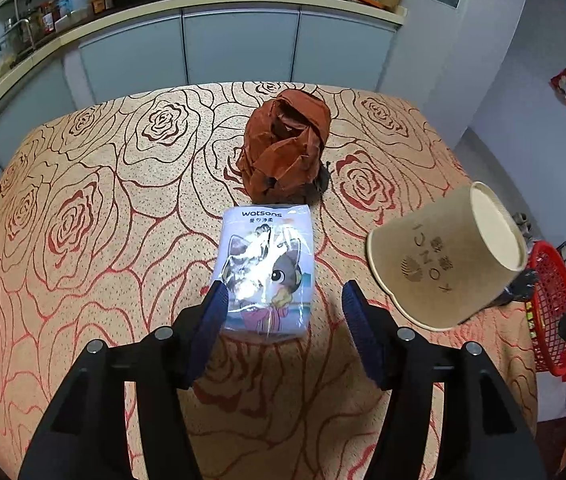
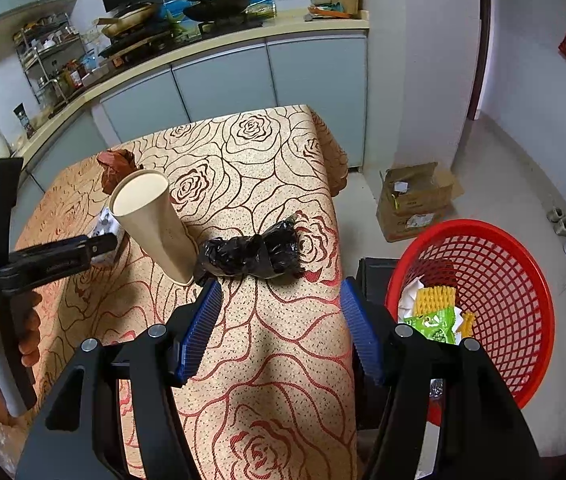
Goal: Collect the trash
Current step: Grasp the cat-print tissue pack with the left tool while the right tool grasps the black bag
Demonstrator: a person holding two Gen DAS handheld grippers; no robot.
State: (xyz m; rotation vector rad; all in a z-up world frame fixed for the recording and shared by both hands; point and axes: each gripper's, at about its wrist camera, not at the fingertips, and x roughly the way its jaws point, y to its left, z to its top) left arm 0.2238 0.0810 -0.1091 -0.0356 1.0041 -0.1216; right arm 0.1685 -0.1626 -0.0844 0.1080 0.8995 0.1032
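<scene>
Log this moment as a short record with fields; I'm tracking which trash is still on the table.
table: rose-patterned tablecloth
lying on it: crumpled brown paper bag; pale plastic tissue pack with a cartoon cat; bundled black plastic bag
tan paper cup: upside down, tilted, next to the black bag
red mesh plastic basket: on the floor beside the table, holding yellow and green wrappers
left gripper: open, at the tissue pack's near end
right gripper: open, nothing between its fingers
</scene>
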